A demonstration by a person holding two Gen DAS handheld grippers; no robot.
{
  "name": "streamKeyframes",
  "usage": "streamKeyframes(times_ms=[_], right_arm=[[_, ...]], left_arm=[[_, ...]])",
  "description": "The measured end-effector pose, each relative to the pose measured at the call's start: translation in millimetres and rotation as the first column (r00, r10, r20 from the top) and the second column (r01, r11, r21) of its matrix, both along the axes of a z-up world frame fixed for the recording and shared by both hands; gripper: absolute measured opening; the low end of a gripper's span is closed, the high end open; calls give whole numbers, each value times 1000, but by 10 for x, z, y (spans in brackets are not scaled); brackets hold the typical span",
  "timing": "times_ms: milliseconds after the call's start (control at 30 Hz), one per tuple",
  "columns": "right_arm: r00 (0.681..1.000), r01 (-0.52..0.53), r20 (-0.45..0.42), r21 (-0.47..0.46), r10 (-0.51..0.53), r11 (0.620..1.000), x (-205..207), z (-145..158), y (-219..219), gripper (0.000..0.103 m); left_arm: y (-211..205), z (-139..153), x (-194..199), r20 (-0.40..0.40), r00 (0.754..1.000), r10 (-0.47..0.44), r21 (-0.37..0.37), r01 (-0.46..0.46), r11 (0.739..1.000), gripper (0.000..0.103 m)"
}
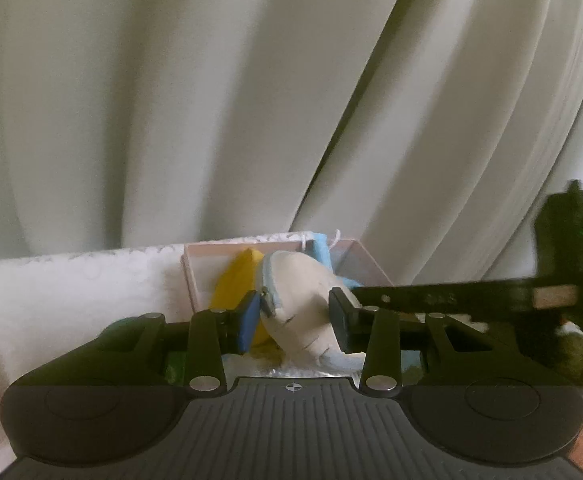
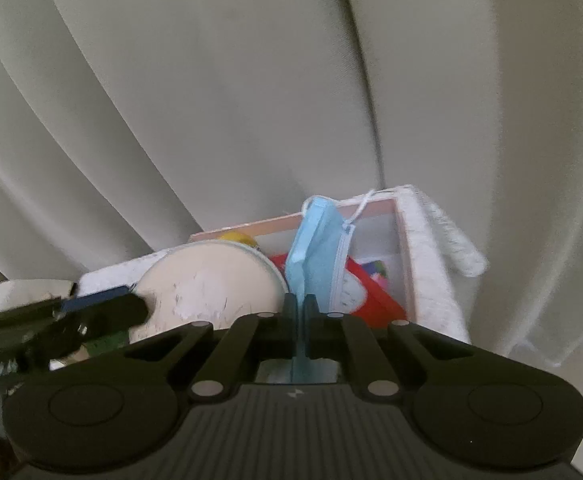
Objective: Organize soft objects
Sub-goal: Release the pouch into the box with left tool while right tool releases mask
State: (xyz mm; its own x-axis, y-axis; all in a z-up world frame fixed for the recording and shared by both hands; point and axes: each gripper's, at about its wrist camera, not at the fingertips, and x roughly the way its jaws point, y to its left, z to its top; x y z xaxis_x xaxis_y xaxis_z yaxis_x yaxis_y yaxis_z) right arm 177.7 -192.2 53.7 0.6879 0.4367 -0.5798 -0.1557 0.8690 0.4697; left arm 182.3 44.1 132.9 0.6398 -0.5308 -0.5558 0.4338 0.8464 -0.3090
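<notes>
My left gripper (image 1: 296, 314) is shut on a cream round zip pouch (image 1: 305, 304), held at the near edge of a clear pink-rimmed box (image 1: 247, 247). A yellow soft object (image 1: 235, 286) lies in the box behind the pouch. My right gripper (image 2: 300, 314) is shut on a blue face mask (image 2: 313, 248), which stands upright over the same box (image 2: 405, 240). The pouch (image 2: 211, 280) and the left gripper's fingers (image 2: 103, 310) show at the left of the right wrist view. A red and white packet (image 2: 365, 294) lies in the box.
The box sits on a white textured cloth (image 1: 71, 284) that drapes over the edge on the right (image 2: 439, 248). Pale curtains (image 1: 211, 100) hang close behind. The right gripper's body (image 1: 563, 256) is at the right of the left wrist view.
</notes>
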Motion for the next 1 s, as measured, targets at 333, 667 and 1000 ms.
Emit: streamKeyframes(times_ms=[333, 667, 1000], right_arm=[[1000, 10, -9, -194, -12, 981, -171, -129, 18, 7], [993, -91, 61, -119, 99, 989, -232, -30, 261, 6], [998, 58, -6, -254, -62, 965, -192, -26, 146, 32]], left_arm=[[-51, 253, -161, 105, 994, -40, -64, 47, 997, 25], [-174, 54, -91, 62, 998, -27, 89, 21, 996, 25], [-224, -21, -62, 63, 997, -45, 90, 39, 995, 25]])
